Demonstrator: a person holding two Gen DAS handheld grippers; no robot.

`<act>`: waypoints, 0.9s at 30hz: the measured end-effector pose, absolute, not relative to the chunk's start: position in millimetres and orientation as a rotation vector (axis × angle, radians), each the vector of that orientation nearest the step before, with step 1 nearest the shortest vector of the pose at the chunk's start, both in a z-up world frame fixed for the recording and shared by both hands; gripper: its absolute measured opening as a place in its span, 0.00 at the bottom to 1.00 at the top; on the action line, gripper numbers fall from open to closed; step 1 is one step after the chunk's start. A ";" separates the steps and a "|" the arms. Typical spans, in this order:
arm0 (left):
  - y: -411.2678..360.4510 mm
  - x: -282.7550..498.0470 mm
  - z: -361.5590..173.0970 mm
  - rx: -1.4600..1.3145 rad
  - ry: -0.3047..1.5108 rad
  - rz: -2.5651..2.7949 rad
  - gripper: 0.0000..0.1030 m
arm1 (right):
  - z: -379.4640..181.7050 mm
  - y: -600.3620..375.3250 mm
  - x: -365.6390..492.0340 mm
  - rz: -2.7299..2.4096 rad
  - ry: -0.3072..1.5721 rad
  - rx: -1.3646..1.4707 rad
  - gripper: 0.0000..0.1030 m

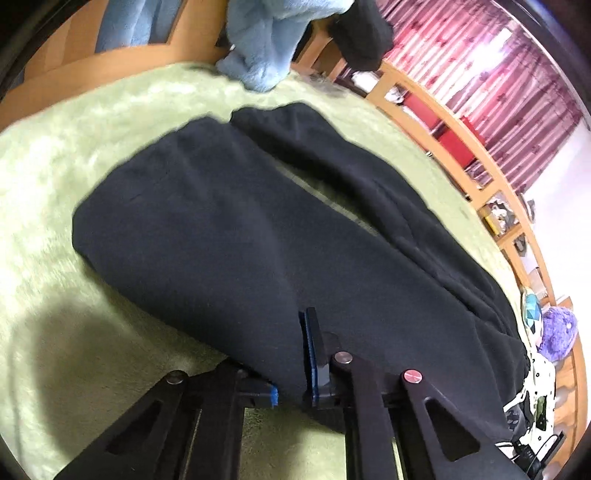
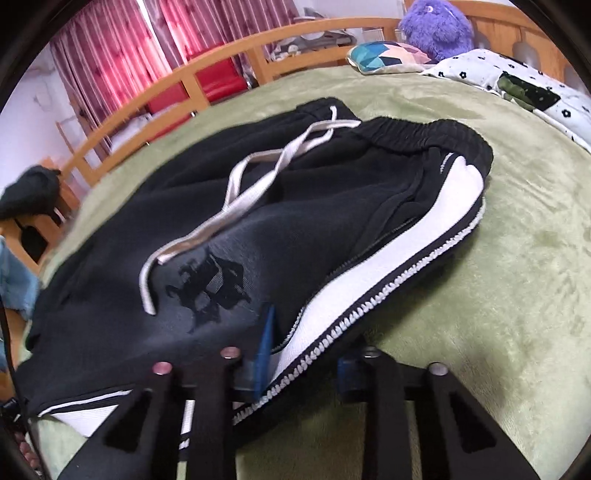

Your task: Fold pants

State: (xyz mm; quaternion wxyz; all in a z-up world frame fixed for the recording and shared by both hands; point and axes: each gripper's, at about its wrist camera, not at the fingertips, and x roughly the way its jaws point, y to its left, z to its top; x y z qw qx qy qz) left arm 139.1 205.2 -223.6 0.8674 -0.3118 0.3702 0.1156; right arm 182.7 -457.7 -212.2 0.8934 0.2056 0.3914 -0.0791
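I have the black fleece pants (image 1: 236, 229) spread on the green plush blanket (image 1: 55, 192) – left gripper (image 1: 291, 369) clenched on their near edge at six o'clock, right gripper (image 2: 306, 354) pinching the white-striped side seam (image 2: 369, 266) – likely so both corners lift together for the fold.

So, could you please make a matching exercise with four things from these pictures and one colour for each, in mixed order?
Things:
1. pants
2. bed cover
3. plush toy
4. drawstring

Colours:
a. purple
b. light grey
c. black with a white side stripe
d. green

Right pairs: 1-c, 2-d, 3-a, 4-b
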 end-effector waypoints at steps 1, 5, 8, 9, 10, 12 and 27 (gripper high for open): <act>205.0 137.3 -218.1 -0.641 0.770 0.235 0.11 | -208.5 -456.5 179.2 -0.160 0.803 0.417 0.21; 212.6 125.3 -199.7 -0.645 0.734 0.207 0.10 | -188.7 -457.5 162.1 -0.143 0.762 0.427 0.18; 220.4 114.3 -190.7 -0.640 0.716 0.198 0.10 | -178.0 -462.3 151.3 -0.111 0.751 0.473 0.15; 222.8 110.3 -188.9 -0.639 0.718 0.196 0.10 | -174.0 -460.3 147.5 -0.108 0.747 0.464 0.14; 223.2 107.1 -187.4 -0.634 0.720 0.197 0.10 | -171.2 -456.6 143.1 -0.105 0.749 0.443 0.13; 226.0 99.0 -185.5 -0.620 0.719 0.204 0.10 | -167.5 -450.9 134.1 -0.102 0.753 0.412 0.13; 243.2 53.3 -191.9 -0.599 0.748 0.204 0.10 | -171.5 -430.9 49.5 -0.096 0.762 0.388 0.11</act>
